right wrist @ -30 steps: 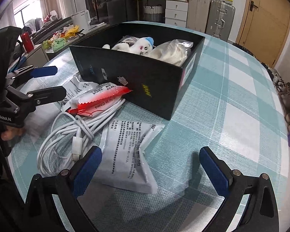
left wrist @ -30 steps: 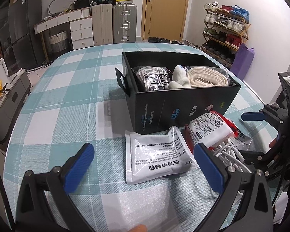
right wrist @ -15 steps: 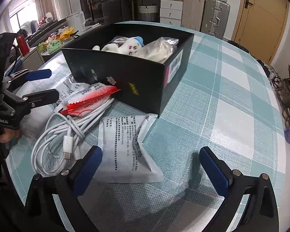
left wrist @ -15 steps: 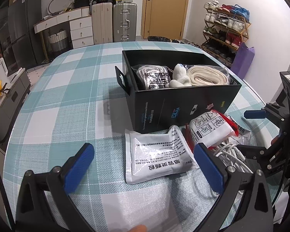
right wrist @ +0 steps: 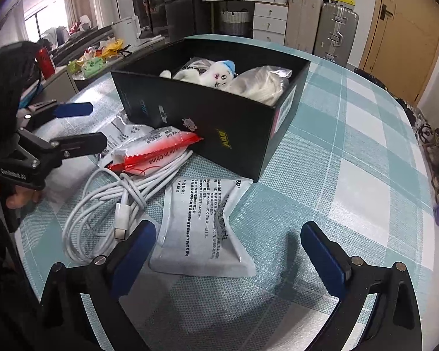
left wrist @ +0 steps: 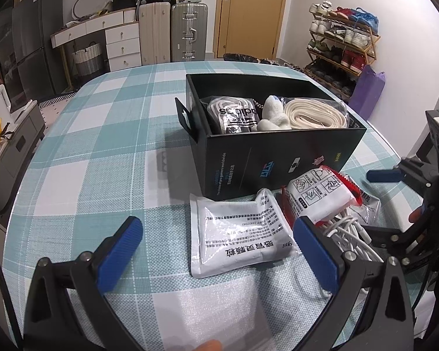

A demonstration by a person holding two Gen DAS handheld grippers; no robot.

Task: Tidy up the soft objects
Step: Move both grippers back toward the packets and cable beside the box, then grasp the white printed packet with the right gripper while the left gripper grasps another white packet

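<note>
While the worktop (left wrist: 96,134) carries everything, order by size: black box (right wrist: 207,117) mid-worktop, already holding a bagged "adidas" item (left wrist: 234,115), a white plush (right wrist: 216,73) and a bagged cream strap (left wrist: 316,114).

Loose, just in front of the box: white sachet (right wrist: 205,225), flat, printed in Chinese, with "99" at one corner. Looks light, floppy, slick film; take it by a sealed edge, not the middle. Coiled white cable (right wrist: 117,201) beside it, limp, will snag and trail, so pinch the bundle where it's wrapped. Red-and-white packet (right wrist: 155,152) lies on the cable, touching the box wall; reads "Made in China", pictogram panel on top. Soft, crinkly.

Right tool (right wrist: 228,251): jaws wide but closing, astride the sachet's near edge, pads not pressing it. Left tool (left wrist: 216,251): jaws wide, nothing held; sachet near its right finger.

Box side carries small logos, unreadable.
</note>
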